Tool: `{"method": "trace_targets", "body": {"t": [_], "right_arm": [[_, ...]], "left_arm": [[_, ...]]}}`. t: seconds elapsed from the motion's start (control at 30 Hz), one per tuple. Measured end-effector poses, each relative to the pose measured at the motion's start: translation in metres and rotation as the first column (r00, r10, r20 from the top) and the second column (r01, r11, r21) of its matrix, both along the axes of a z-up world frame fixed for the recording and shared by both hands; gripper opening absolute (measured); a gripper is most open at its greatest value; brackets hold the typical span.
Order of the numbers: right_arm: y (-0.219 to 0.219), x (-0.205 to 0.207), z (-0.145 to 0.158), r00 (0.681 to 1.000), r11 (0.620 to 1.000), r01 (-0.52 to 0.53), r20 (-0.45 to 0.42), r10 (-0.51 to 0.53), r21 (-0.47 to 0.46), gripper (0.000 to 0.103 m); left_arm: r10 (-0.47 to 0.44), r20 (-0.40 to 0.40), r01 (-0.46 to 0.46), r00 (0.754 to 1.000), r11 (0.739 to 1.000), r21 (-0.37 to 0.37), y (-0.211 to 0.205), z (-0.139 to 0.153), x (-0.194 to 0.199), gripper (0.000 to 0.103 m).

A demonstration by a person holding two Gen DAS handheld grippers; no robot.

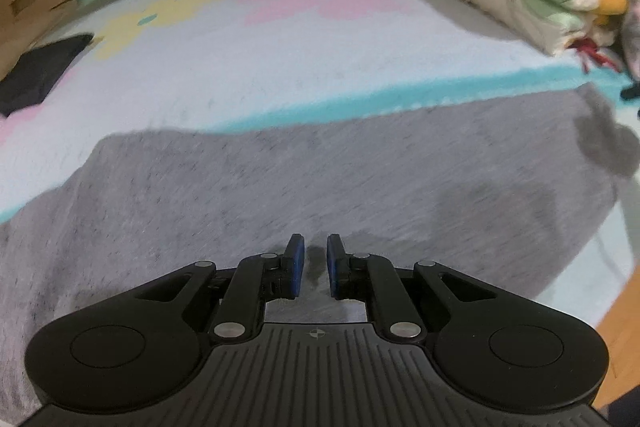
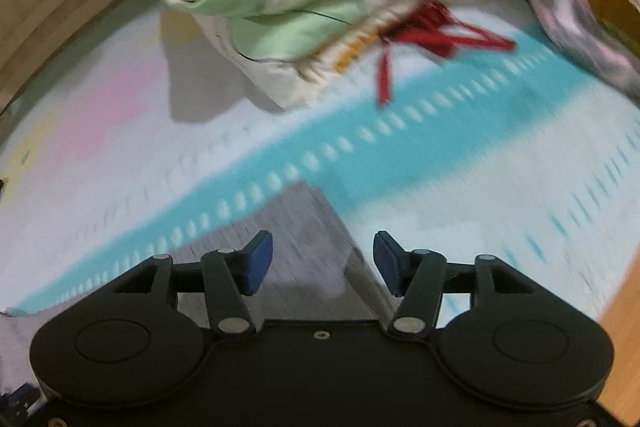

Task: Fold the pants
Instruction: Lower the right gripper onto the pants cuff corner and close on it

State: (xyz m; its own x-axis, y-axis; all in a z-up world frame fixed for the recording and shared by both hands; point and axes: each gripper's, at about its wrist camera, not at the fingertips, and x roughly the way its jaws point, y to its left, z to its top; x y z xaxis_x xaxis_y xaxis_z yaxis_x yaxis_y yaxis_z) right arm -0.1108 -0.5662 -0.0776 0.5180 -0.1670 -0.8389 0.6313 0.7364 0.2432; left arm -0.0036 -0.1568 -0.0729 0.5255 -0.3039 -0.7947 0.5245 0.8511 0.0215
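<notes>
Readable text: none that I can make out in either of my wrist views.
Brand names: none on my black gripper bodies, as far as the frames show.
Numbers: none.
Signs: one small crosshair mark [image 1: 315,333], a circle cut by a cross, on the ribbed black plate just behind my left jaws.
Sheet print: only colour blocks and rows of small dashes, no letters.
Quilt print: leaf and flower shapes, no lettering.
Legibility: my right view is smeared by motion blur, so any fine print there cannot be told.
</notes>
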Motion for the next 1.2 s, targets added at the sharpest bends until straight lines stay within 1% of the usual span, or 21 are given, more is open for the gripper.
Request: {"method": "trace_targets", "body": {"t": [0.07, 0.17, 0.2, 0.23, 0.27, 0.3, 0.33, 0.4, 0.47, 0.5, 0.53, 0.6, 0.77, 0.87, 0.93, 0.97, 1.07, 1.1, 1.13, 1.2], "right_arm": [[-0.005, -0.013, -0.001, 1.0, 0.999, -0.015, -0.014, 0.015, 0.031, 0.062], [-0.012, -0.027, -0.01, 0.999, 0.995, -0.021, -0.035, 0.025, 0.1, 0.062], [-0.015, -0.029, -0.014, 0.999, 0.993, -0.013, -0.039, 0.017, 0.12, 0.061], [-0.016, -0.031, -0.015, 0.999, 0.993, -0.003, -0.044, 0.009, 0.12, 0.058], [-0.016, -0.031, -0.014, 0.999, 0.994, -0.001, -0.044, 0.006, 0.107, 0.048], [-0.016, -0.031, -0.011, 0.999, 0.996, -0.008, -0.035, 0.011, 0.092, 0.035], [-0.014, -0.032, -0.009, 1.0, 0.996, -0.018, -0.022, 0.02, 0.083, 0.032], [-0.008, -0.027, -0.007, 0.998, 0.996, -0.046, -0.034, 0.048, 0.075, 0.031], [-0.003, -0.021, -0.008, 0.996, 0.997, -0.059, -0.065, 0.063, 0.058, 0.031], [-0.001, -0.019, -0.01, 0.994, 0.996, -0.067, -0.077, 0.072, 0.059, 0.032], [0.0, -0.019, -0.012, 0.993, 0.995, -0.069, -0.091, 0.075, 0.068, 0.033], [0.001, -0.017, -0.018, 0.991, 0.994, -0.062, -0.117, 0.072, 0.087, 0.035], [-0.002, -0.017, -0.024, 0.99, 0.993, -0.04, -0.129, 0.055, 0.111, 0.037], [0.001, -0.016, -0.02, 0.991, 0.994, -0.041, -0.119, 0.054, 0.105, 0.005], [0.005, -0.019, -0.009, 0.993, 0.994, -0.055, -0.097, 0.063, 0.091, 0.005], [0.005, -0.021, -0.005, 0.993, 0.996, -0.045, -0.103, 0.053, 0.082, 0.005], [0.001, -0.023, -0.009, 0.985, 0.999, -0.004, -0.173, 0.011, 0.042, 0.005], [-0.002, -0.025, -0.013, 0.983, 0.999, 0.011, -0.182, -0.002, 0.05, 0.011], [-0.005, -0.027, -0.014, 0.986, 0.997, 0.015, -0.168, -0.003, 0.071, 0.016], [-0.008, -0.032, -0.012, 0.995, 0.989, 0.004, -0.101, 0.011, 0.15, 0.016]], "left_arm": [[-0.018, 0.012, 0.018, 1.0, 1.0, 0.0, -0.011, 0.006, -0.003, 0.012], [-0.038, 0.009, 0.038, 0.999, 0.999, -0.026, -0.032, 0.012, -0.007, 0.012], [-0.048, 0.005, 0.048, 0.999, 0.998, -0.033, -0.039, 0.013, -0.008, 0.012], [-0.06, 0.004, 0.06, 0.998, 0.998, -0.034, -0.046, 0.014, -0.009, 0.012], [-0.069, 0.005, 0.069, 0.998, 0.997, -0.032, -0.052, 0.013, -0.01, 0.012], [-0.076, 0.004, 0.076, 0.997, 0.997, -0.026, -0.058, 0.012, -0.011, 0.012], [-0.087, 0.0, 0.087, 0.996, 0.996, -0.021, -0.064, 0.009, -0.012, 0.012], [-0.103, -0.025, 0.103, 0.994, 0.995, -0.005, -0.075, 0.0, -0.014, 0.012], [-0.106, -0.092, 0.108, 0.99, 0.994, 0.016, -0.082, -0.015, -0.009, 0.012], [-0.099, -0.111, 0.101, 0.989, 0.995, 0.015, -0.084, -0.024, -0.007, 0.012], [-0.098, -0.079, 0.099, 0.992, 0.995, 0.005, -0.083, -0.025, -0.009, 0.012], [-0.105, -0.059, 0.106, 0.993, 0.994, 0.02, -0.085, -0.026, -0.012, 0.012], [-0.098, -0.046, 0.099, 0.994, 0.995, 0.028, -0.089, -0.028, -0.015, 0.012], [-0.098, -0.043, 0.099, 0.994, 0.995, 0.03, -0.09, -0.029, -0.016, 0.012], [-0.098, -0.045, 0.099, 0.994, 0.995, 0.028, -0.091, -0.029, -0.015, 0.012], [-0.095, -0.047, 0.096, 0.994, 0.995, 0.024, -0.09, -0.028, -0.015, 0.012], [-0.096, -0.047, 0.097, 0.994, 0.995, 0.028, -0.088, -0.028, -0.015, 0.012], [-0.099, -0.045, 0.101, 0.994, 0.994, 0.031, -0.089, -0.028, -0.016, 0.012], [-0.1, -0.044, 0.101, 0.994, 0.994, 0.03, -0.089, -0.028, -0.016, 0.012], [-0.097, -0.045, 0.098, 0.994, 0.995, 0.026, -0.088, -0.028, -0.015, 0.012]]}}
